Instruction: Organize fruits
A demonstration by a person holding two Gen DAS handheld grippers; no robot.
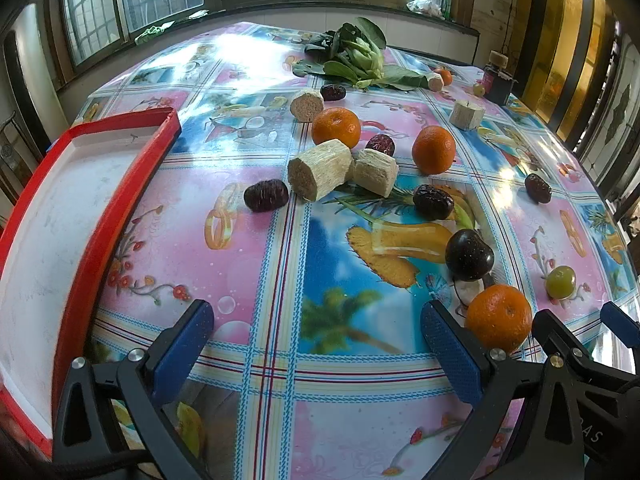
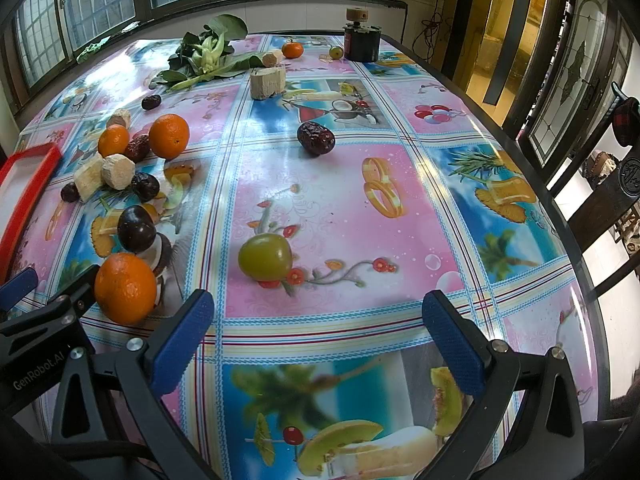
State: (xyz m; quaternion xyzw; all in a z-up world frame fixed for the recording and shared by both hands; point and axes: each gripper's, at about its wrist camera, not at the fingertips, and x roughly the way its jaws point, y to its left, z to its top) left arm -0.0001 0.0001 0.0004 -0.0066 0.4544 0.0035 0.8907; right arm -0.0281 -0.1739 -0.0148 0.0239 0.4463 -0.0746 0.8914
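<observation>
A red-rimmed white tray is sitting at the table's left edge, holding nothing visible. Fruits are lying scattered on the tablecloth: oranges, sugarcane pieces, a dark plum, a green fruit. Both the left gripper and right gripper are hovering with jaws apart, gripping nothing.

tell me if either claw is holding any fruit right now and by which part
Nothing is held. The left claw and the right claw are both open over the tablecloth; the nearest orange lies on the cloth beside them, ungripped.
</observation>
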